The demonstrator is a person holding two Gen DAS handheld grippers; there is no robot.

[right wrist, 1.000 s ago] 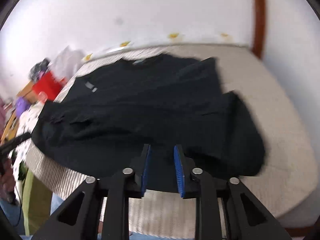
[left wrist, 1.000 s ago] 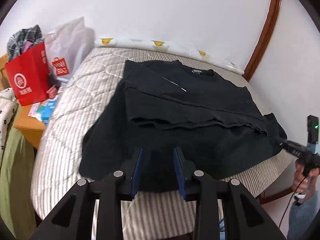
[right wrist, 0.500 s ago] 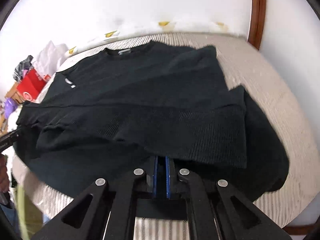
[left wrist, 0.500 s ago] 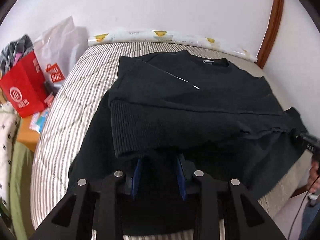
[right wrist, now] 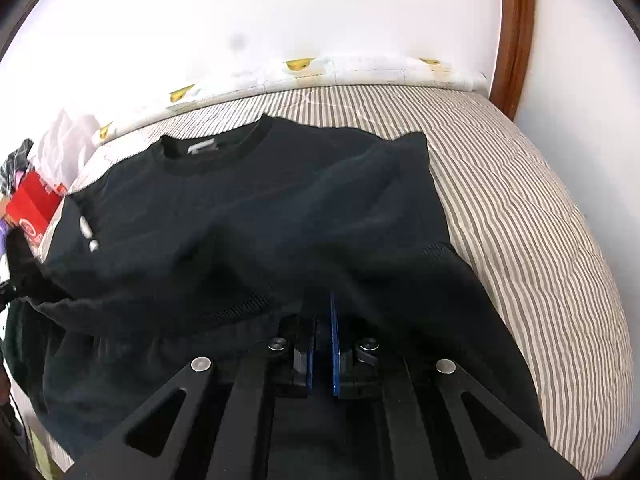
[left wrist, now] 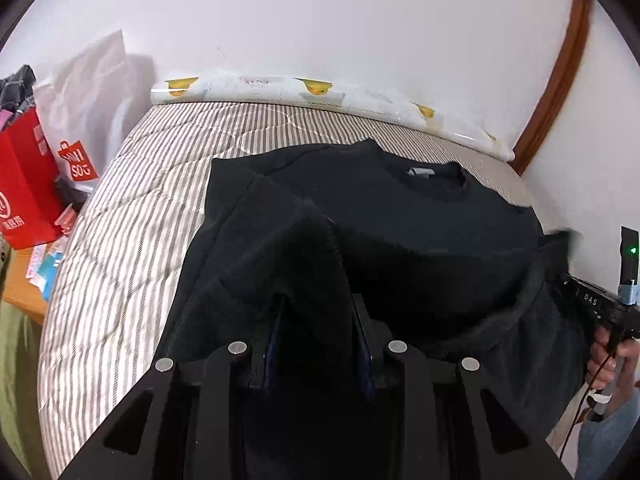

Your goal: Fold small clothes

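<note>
We have both tongs on the black sweater (left wrist: 400, 216), which lies on the striped bed (left wrist: 132, 216) with its collar (left wrist: 436, 178) toward the wall and the hem end lifted and carried over the body. Left tongs (left wrist: 318, 320) pinch a thick bunch of the hem fabric: blue pads (left wrist: 276, 332) stand partly apart with cloth packed between them and draping over the fingers. Right tongs (right wrist: 323, 320) are pressed nearly together on a thin layer of the hem, blue pads (right wrist: 334, 344) almost touching, fabric running up from between them. In the left wrist view we also see the right tongs at the far right edge, gripped by a hand (left wrist: 608, 356), with the sweater's edge hanging from them. A ribbed hem band (right wrist: 240, 308) shows in the right wrist view, folded over toward the collar; a small white tag (right wrist: 89, 232) sits on the left side of the garment. Left of the bed: red shopping bag (left wrist: 24, 196) and a white plastic bag (left wrist: 88, 108), on or beside a wooden desk (left wrist: 24, 296). A pale roll with yellow prints (left wrist: 320, 92) lies along the wall at the head of the bed.
</note>
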